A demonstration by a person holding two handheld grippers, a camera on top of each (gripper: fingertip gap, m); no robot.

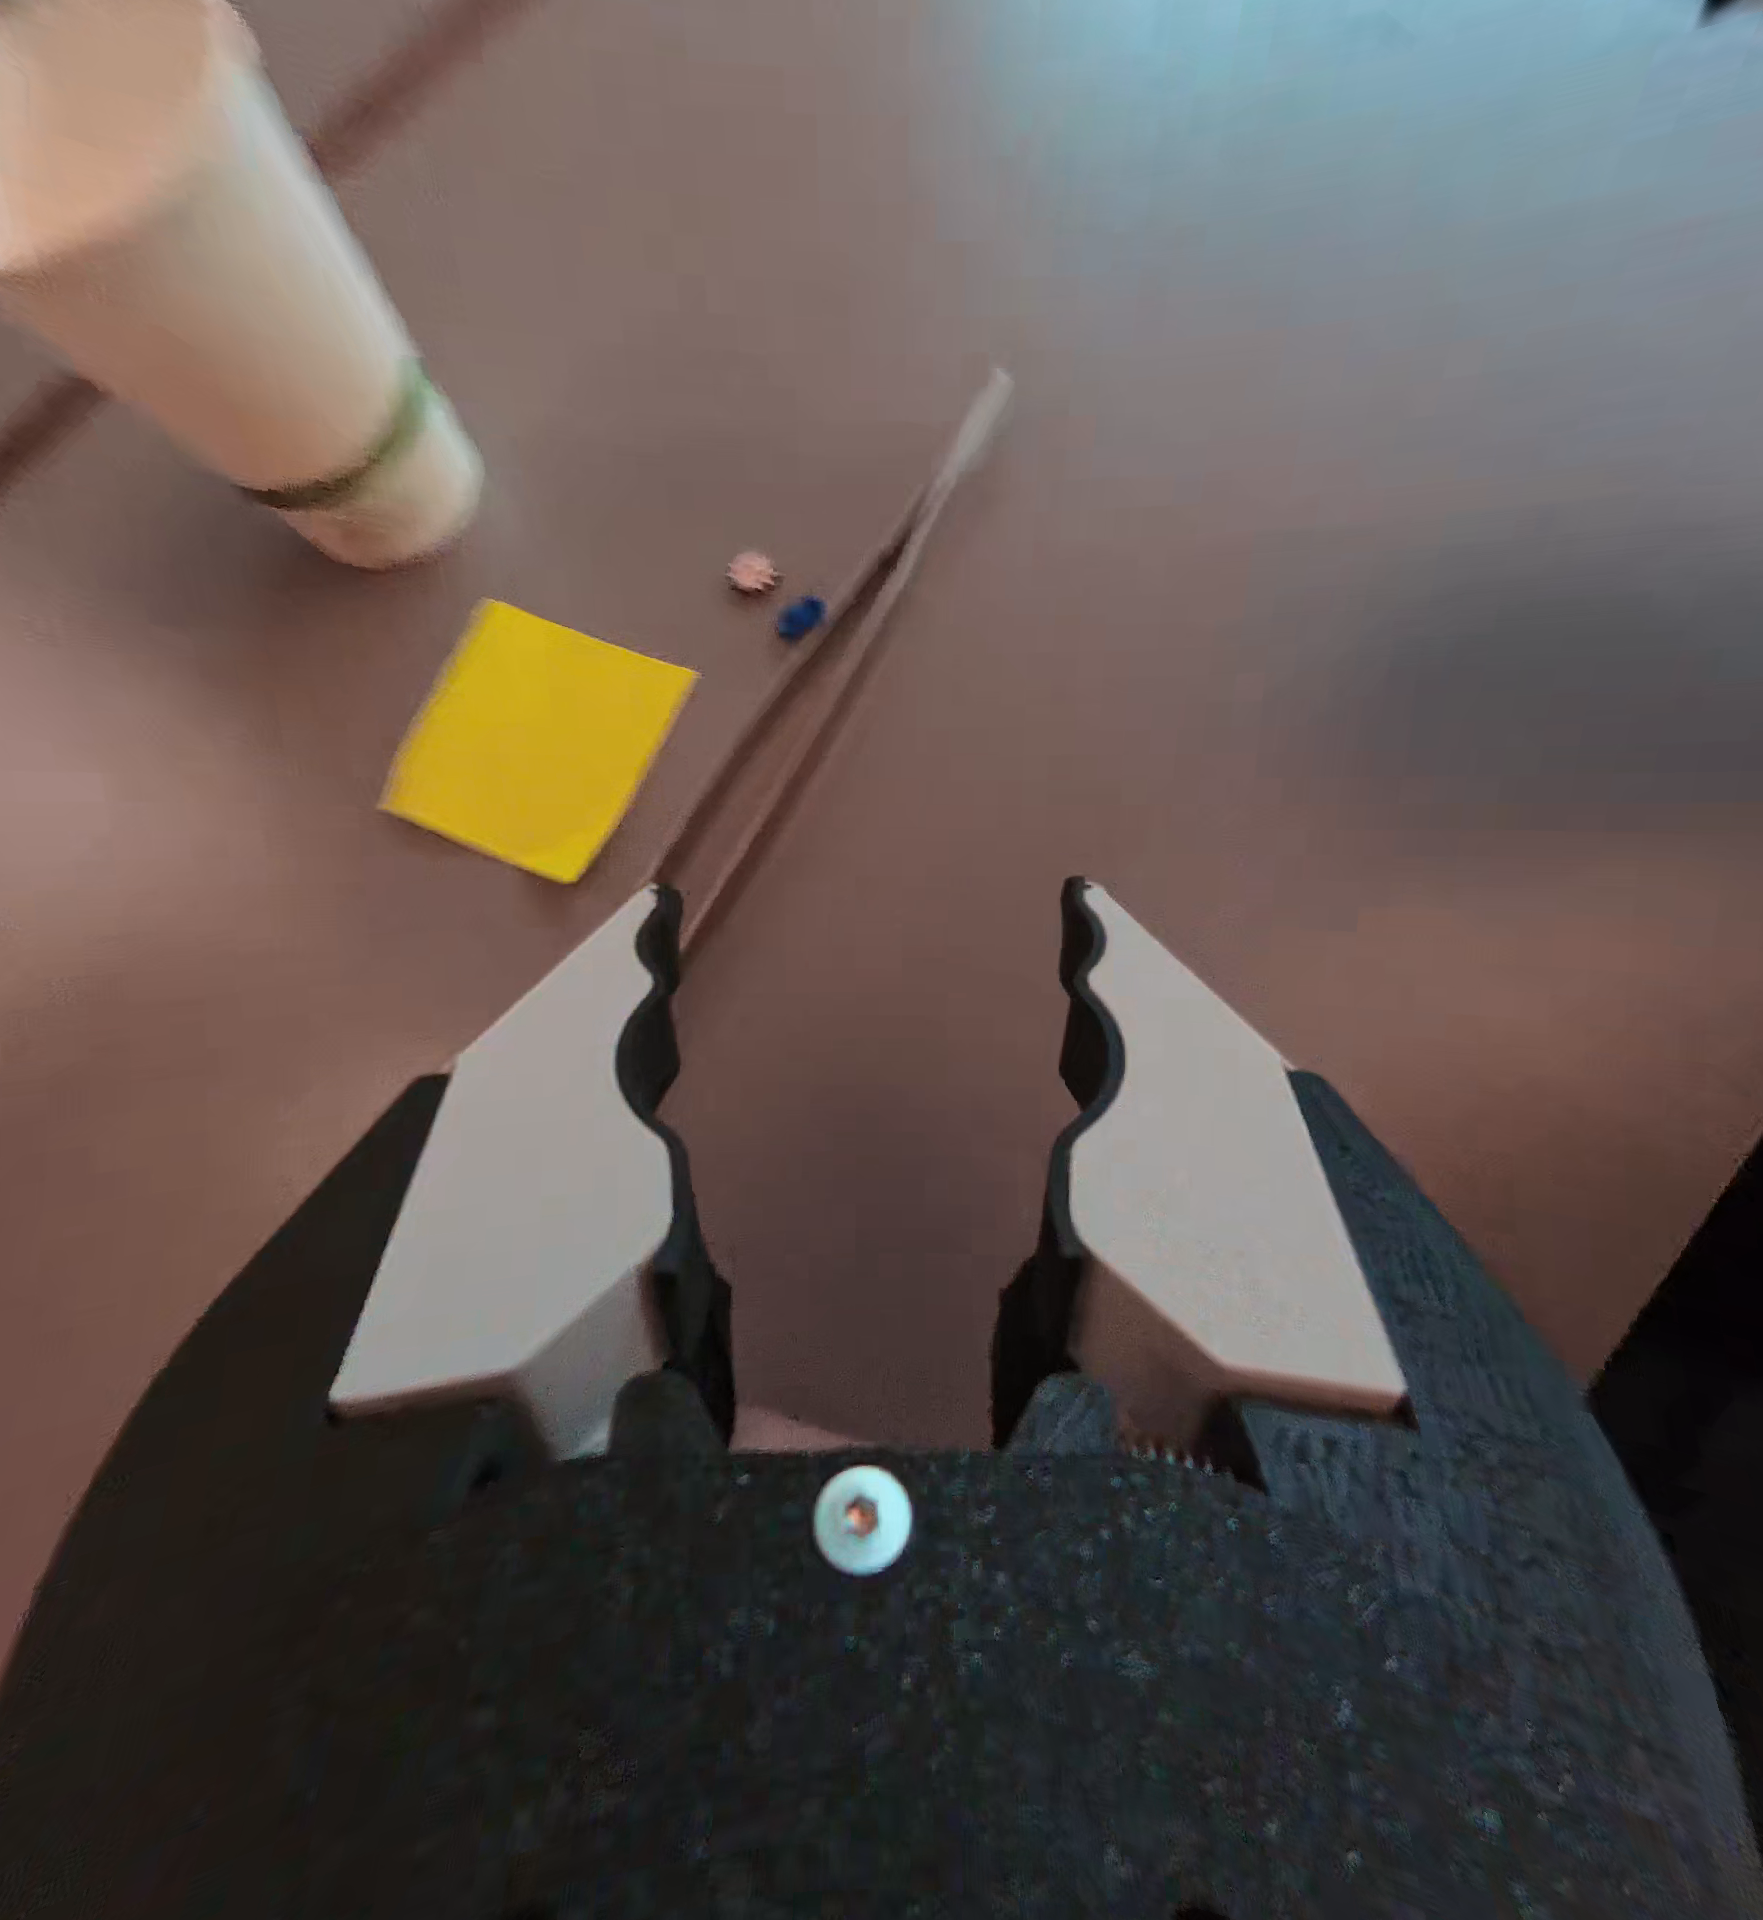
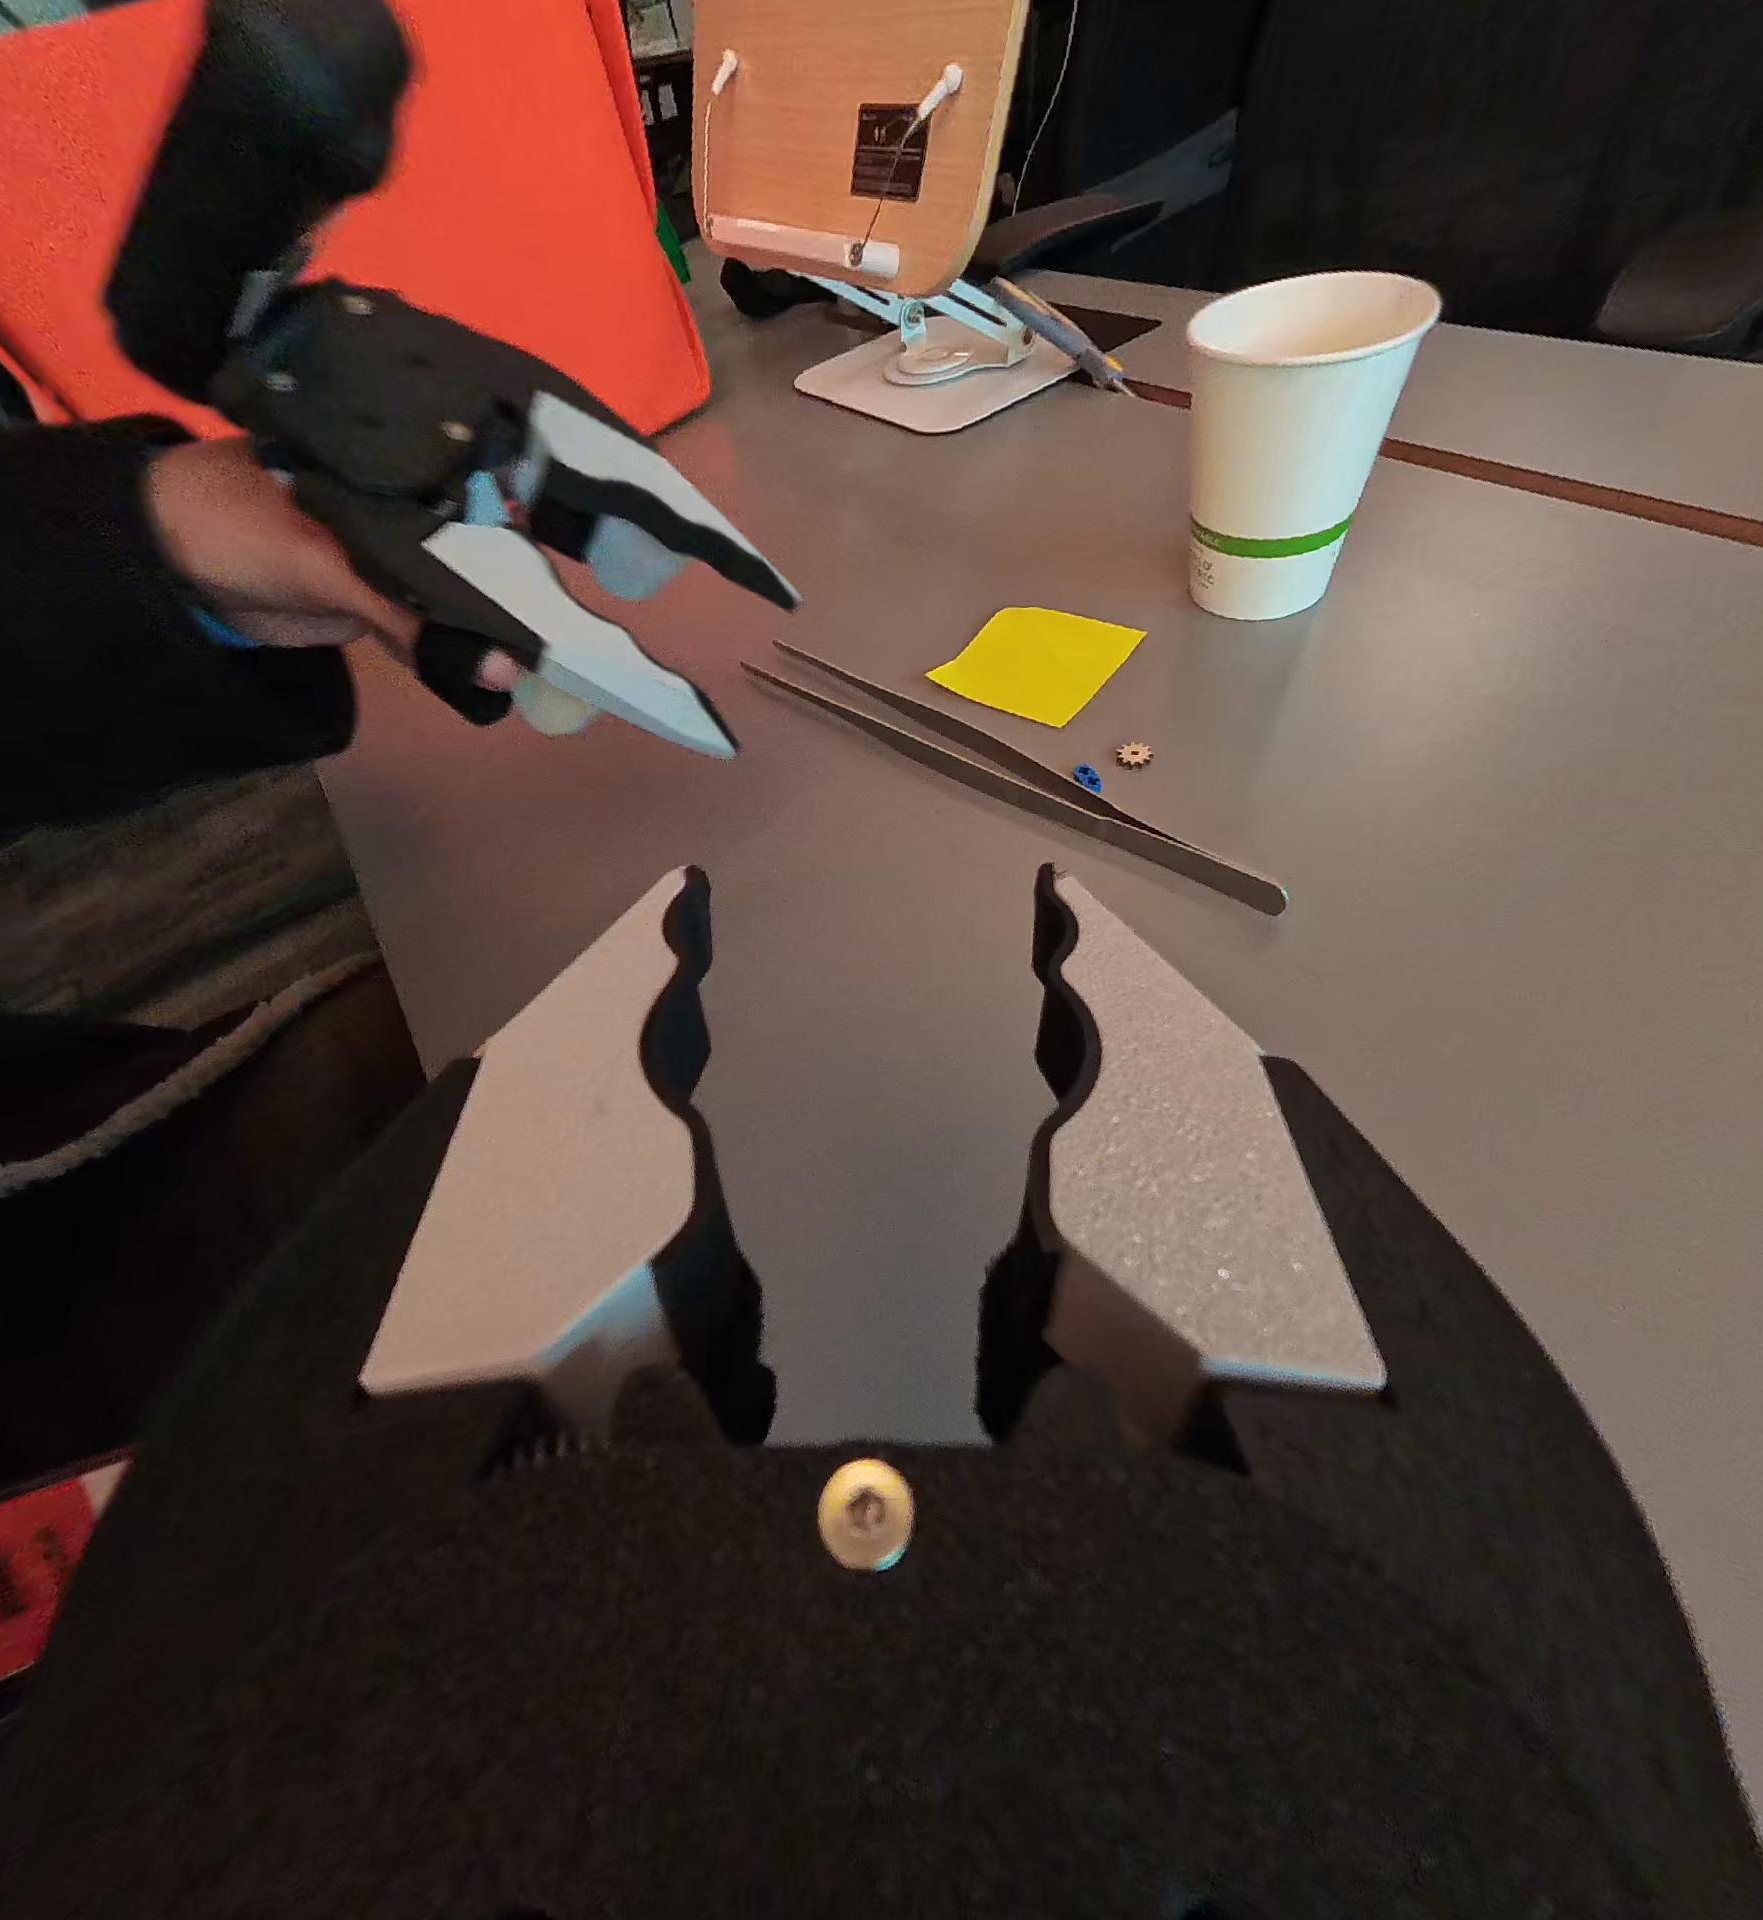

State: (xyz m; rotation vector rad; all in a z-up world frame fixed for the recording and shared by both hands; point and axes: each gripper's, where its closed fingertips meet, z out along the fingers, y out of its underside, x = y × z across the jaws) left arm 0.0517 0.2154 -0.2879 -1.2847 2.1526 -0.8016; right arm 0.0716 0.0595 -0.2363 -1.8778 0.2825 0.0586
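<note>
The left gripper hovers with its scalloped jaws apart and empty over the smooth table. Slim metal tweezers lie at its 11 o'clock, their points just beside its left fingertip. The right gripper likewise gapes empty. At its 1 o'clock lie the tweezers, a tiny blue piece, a toothed gear, a square yellow sticky note and a tapered paper cup.

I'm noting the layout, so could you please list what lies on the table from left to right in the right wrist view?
Left gripper → tweezers → yellow note → blue bit → small gear → paper cup.
</note>
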